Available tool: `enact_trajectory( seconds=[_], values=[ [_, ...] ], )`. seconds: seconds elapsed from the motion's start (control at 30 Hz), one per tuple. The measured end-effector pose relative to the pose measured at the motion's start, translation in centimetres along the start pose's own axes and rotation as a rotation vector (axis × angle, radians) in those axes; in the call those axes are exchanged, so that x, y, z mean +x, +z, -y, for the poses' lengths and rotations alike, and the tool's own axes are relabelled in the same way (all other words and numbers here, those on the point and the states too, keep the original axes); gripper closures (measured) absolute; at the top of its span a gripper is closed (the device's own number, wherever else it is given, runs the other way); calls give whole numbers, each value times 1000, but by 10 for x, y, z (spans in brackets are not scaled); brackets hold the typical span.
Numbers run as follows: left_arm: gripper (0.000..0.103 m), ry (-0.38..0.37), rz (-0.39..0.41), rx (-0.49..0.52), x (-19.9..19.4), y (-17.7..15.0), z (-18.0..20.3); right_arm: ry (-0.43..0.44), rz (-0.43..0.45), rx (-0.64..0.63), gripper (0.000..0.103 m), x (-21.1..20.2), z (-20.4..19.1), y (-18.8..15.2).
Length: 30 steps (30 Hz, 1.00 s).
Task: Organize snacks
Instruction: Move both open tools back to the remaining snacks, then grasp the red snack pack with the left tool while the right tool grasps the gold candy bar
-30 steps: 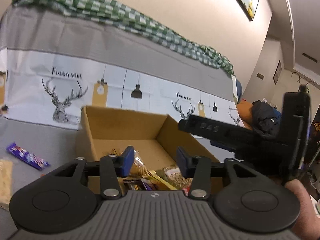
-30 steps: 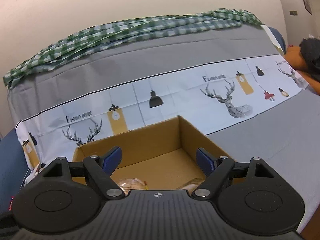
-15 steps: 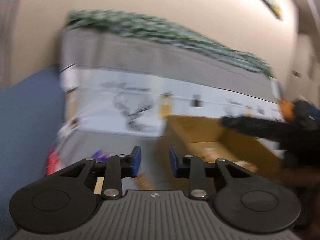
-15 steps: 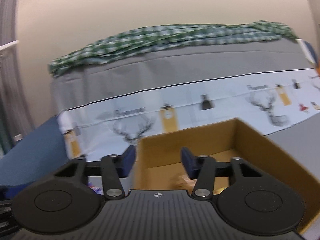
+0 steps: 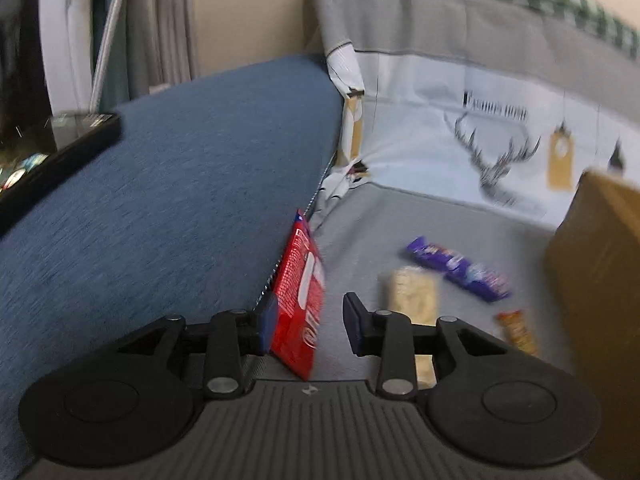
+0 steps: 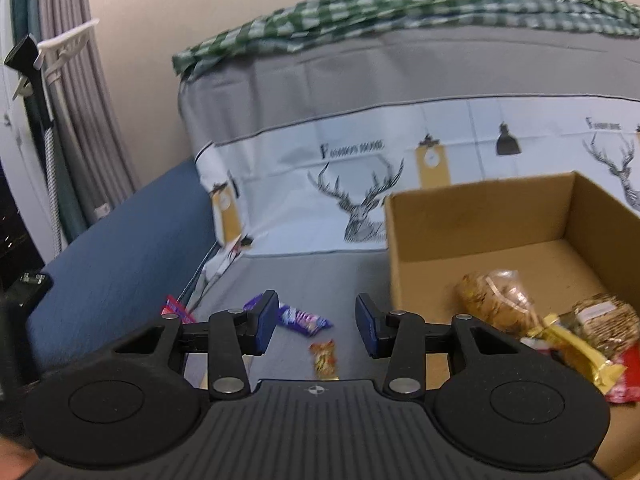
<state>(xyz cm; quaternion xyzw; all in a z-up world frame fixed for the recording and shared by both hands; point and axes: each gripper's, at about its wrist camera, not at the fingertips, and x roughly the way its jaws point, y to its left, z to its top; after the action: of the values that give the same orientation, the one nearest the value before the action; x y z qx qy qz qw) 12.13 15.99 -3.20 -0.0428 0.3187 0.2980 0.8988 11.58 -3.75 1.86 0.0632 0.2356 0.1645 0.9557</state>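
My left gripper [image 5: 311,328] points down at a red snack packet [image 5: 304,280] that leans on edge against the blue sofa arm. The packet stands between the fingers, close to the left pad and apart from the right one; the jaws are opening. On the grey sheet to its right lie a beige cracker pack [image 5: 412,292], a purple bar [image 5: 460,268] and a small orange packet [image 5: 516,330]. My right gripper [image 6: 316,326] hovers open and empty above the purple bar [image 6: 304,318] and orange packet [image 6: 325,358]. The cardboard box [image 6: 480,216] on the right holds several snacks, among them a cookie bag [image 6: 496,300].
The blue sofa arm [image 5: 160,200] rises on the left with a black device [image 5: 52,160] on top. A deer-print cover [image 6: 360,200] drapes the backrest, topped by a green checked cloth [image 6: 400,12]. Curtains [image 6: 68,120] hang at far left. The box's corner [image 5: 600,260] fills the left wrist view's right edge.
Both views swung left from the box to the loose snacks. The left gripper dropped around the red packet. The right jaws narrowed from wide.
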Motion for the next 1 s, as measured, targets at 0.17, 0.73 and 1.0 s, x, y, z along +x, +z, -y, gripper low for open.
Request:
enact_trajectory(
  seconds=[0.17, 0.73, 1.0],
  values=[
    [54, 132, 0, 128, 20, -8, 19, -6, -36, -50, 55, 9, -7, -8],
    [89, -3, -27, -36, 46, -4, -1, -93, 5, -310, 55, 42, -47, -44],
    [96, -78, -5, -59, 44, -3, -2, -194, -108, -286, 55, 108, -43, -58]
  ],
)
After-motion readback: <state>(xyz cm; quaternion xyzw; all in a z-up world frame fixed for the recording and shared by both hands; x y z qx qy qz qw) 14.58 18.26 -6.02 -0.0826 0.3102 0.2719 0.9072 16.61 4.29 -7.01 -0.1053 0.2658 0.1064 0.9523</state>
